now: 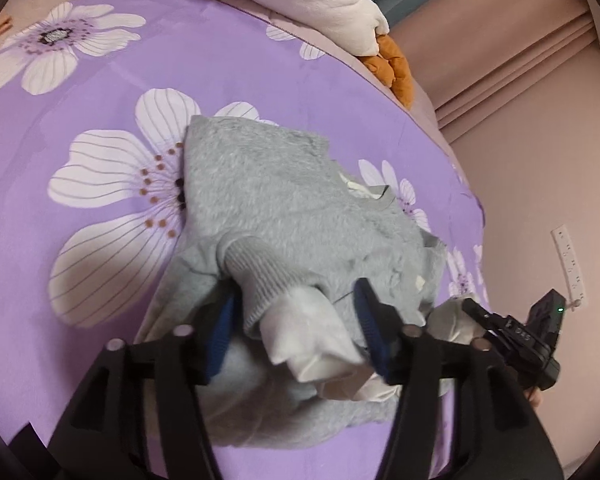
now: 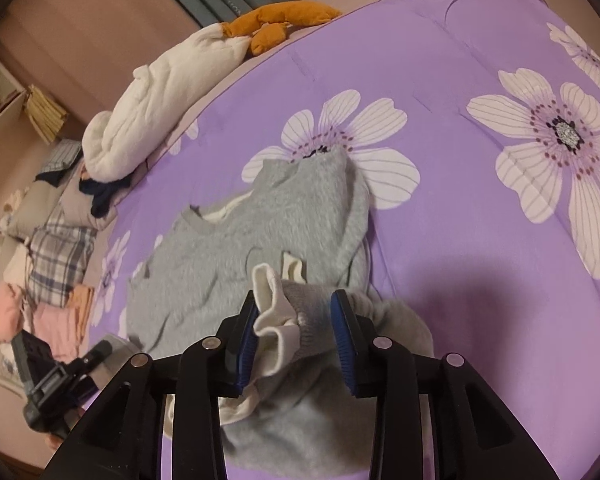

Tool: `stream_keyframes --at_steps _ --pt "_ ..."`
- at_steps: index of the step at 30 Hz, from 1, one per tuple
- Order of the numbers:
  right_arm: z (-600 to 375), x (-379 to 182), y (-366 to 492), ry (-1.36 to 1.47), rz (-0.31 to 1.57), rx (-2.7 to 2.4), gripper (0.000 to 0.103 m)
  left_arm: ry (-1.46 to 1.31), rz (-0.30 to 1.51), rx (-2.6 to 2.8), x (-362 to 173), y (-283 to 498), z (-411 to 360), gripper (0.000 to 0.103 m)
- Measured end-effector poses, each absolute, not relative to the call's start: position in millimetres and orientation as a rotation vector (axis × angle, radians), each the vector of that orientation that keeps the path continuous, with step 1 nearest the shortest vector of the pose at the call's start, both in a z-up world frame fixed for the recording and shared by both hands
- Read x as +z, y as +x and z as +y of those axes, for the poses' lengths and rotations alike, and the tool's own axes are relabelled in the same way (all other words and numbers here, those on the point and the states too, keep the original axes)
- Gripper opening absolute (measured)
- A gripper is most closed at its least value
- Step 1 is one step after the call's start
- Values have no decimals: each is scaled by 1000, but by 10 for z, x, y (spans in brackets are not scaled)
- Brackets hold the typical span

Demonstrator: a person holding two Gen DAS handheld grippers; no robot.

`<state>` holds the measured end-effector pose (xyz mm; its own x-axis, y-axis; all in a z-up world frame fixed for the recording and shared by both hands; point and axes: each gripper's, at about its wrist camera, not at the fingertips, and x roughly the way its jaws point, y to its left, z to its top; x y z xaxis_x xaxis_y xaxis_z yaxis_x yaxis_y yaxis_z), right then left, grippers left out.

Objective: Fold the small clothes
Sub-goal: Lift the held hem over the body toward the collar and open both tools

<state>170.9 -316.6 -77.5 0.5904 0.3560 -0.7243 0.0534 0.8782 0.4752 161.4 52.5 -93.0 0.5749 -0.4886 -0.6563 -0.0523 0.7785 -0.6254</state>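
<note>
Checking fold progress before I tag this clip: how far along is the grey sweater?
Done: both sleeves lie folded in over the grey sweater on the purple bedspread. In hand: each cuff sits between open jaws of the left hand-held gripper and right hand-held gripper, apparently released. Left: folding the body.

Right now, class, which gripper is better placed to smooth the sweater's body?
Probably the left gripper: its open fingers point over the sweater body. The right gripper straddles a cuff at the edge.
</note>
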Motion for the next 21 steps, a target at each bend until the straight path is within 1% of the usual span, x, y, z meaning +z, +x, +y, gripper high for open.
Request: stream_keyframes --at_steps 5,10,15,21 --pt "-3192 -803 1845 501 940 163 37 -648 952 -252 -925 1743 556 67" --pt "-3231 -726 1907 492 916 130 42 -668 922 -223 -862 1848 644 74" --pt "-3266 -657 1925 484 905 108 43 -640 920 -207 -781 1950 655 75" --pt "-3351 -575 1762 440 901 100 44 -546 907 -199 -633 1790 652 75"
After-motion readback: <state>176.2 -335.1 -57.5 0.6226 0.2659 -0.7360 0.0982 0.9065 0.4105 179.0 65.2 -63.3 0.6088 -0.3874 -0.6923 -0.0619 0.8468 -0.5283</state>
